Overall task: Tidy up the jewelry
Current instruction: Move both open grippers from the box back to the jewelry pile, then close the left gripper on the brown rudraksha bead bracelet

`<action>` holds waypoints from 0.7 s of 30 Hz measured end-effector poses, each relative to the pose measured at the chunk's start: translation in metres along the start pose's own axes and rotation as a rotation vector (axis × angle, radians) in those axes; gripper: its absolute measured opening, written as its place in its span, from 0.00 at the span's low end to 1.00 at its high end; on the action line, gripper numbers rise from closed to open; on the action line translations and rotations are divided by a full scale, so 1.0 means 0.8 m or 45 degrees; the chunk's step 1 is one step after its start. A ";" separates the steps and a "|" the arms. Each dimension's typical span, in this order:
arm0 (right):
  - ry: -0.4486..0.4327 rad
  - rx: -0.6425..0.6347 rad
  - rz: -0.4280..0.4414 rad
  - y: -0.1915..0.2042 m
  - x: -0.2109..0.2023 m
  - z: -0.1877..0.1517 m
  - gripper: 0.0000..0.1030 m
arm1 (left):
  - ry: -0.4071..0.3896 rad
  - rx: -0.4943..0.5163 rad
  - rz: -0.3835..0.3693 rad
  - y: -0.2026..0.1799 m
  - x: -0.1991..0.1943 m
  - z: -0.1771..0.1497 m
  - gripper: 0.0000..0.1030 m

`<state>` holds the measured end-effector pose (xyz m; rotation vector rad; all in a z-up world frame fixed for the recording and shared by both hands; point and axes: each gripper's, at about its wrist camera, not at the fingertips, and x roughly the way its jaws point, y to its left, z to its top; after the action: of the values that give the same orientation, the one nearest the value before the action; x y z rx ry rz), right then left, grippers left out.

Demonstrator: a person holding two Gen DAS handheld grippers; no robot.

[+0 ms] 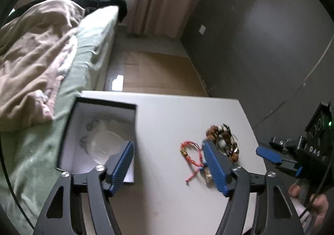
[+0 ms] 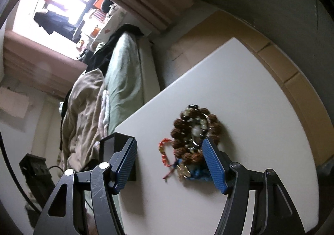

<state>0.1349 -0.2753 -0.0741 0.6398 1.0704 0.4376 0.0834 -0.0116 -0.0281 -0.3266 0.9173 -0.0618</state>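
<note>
Bedroom, white table [image 1: 167, 114] beside the bed [image 1: 91, 51]; open jewelry box [image 1: 100, 128] at 9 o'clock, jewelry heap at 3 o'clock: red cord bracelet [image 1: 191, 152] just beside a brown bead bracelet [image 2: 194, 132]. Left gripper [image 1: 168, 158] and right gripper [image 2: 170, 158] both spread wide, holding nothing. Pieces look light, limp and snag-prone, so pinch one strand; the heap is blurred, its tangle unclear, and the box contents are indistinct.

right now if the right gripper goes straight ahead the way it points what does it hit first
Most likely the brown bead bracelet piled on the white table, just ahead of the open right gripper; depth is hard to judge.
</note>
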 end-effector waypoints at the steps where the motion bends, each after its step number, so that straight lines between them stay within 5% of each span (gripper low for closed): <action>1: -0.002 0.004 0.000 -0.002 -0.002 -0.001 0.64 | 0.007 0.016 0.004 -0.007 0.004 -0.003 0.63; 5: -0.014 0.023 0.000 -0.011 -0.015 -0.005 0.64 | 0.021 0.082 0.006 -0.033 0.016 -0.017 0.62; 12: -0.013 0.087 -0.016 -0.037 -0.031 -0.006 0.64 | 0.100 0.151 -0.032 -0.064 0.048 -0.039 0.43; 21: 0.008 0.117 -0.045 -0.054 -0.037 -0.011 0.64 | 0.119 0.236 -0.048 -0.095 0.072 -0.060 0.41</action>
<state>0.1153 -0.3230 -0.0866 0.7003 1.1112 0.3614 0.0873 -0.1068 -0.0767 -0.1699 0.9901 -0.1970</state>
